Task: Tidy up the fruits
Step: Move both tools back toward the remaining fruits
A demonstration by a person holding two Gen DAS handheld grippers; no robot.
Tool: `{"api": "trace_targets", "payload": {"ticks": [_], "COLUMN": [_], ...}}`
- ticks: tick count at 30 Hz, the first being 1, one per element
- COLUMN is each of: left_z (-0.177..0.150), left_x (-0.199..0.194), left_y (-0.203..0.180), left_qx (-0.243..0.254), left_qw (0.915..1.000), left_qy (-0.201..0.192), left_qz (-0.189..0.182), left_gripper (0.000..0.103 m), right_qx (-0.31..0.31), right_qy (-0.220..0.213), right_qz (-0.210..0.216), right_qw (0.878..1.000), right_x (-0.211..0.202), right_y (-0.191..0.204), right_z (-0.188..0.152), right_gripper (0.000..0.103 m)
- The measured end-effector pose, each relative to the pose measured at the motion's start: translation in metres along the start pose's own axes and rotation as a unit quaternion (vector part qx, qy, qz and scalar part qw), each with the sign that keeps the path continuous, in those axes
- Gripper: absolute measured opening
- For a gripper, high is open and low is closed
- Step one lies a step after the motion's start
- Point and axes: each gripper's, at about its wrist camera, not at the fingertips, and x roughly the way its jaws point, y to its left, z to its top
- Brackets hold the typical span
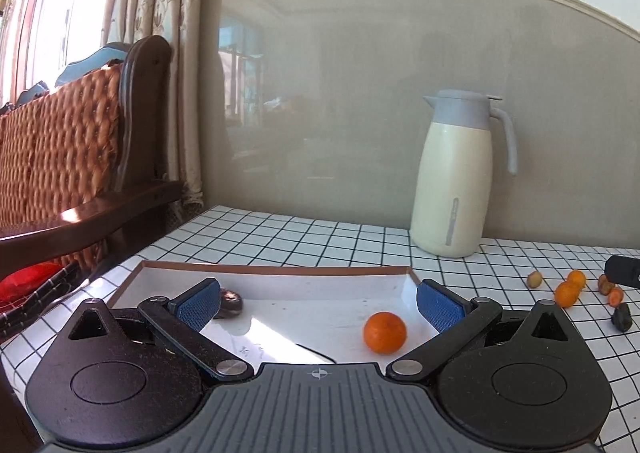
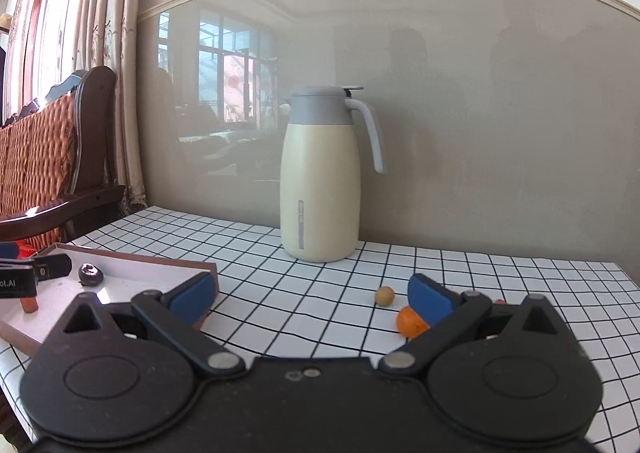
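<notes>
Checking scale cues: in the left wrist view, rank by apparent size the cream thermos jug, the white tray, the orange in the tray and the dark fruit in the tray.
1. White tray
2. Cream thermos jug
3. Orange
4. Dark fruit, partly hidden behind a finger, so unsure.

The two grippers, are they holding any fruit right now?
No, neither holds anything. The left gripper has its jaws wide open above the tray, with the orange lying loose inside. The right gripper is open too, over the checked tablecloth.
</notes>
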Motion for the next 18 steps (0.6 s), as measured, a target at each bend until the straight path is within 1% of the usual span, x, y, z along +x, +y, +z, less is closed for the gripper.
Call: {"api": "trace_targets", "payload": {"ticks": [2,5,9,13,18], "left_z": [-0.001,-0.001,0.0,-0.002,-0.006], "left_x": [0.001,0.004,0.006,0.01,0.021], "left_y": [-0.013,-0.03,-0.052,-0.078,-0.109], "left_qx": [0.009,0.01,0.008,0.024,0.04], "left_qw": [0.9999,0.9993,0.9982,0.9965,0.9938], "left_qy": [-0.002,0.001,-0.002,-0.005,0.002], "left_qz": [-0.012,-0.036,-0.059,-0.08,-0.104], "left_gripper": [0.103,0.103,0.103,0.103,0.103], "right_qx": [0.0,-0.004,0.001,0.01,0.011], "right_qy": [0.006,0.011,0.017,0.025,0.038], "right_qz": [-0.01,-0.024,-0.045,-0.064,-0.094], "right_qw": [1.0,1.0,0.999,0.998,0.995], "right_x": [-0.003,-0.008,-0.011,-0.014,-0.012], "right_y": [-0.01,-0.024,-0.042,-0.062,-0.081], "right_z": [-0.005,-0.011,-0.017,-0.023,-0.031], "right_gripper": [0.097,0.097,0.097,0.097,0.096]}}
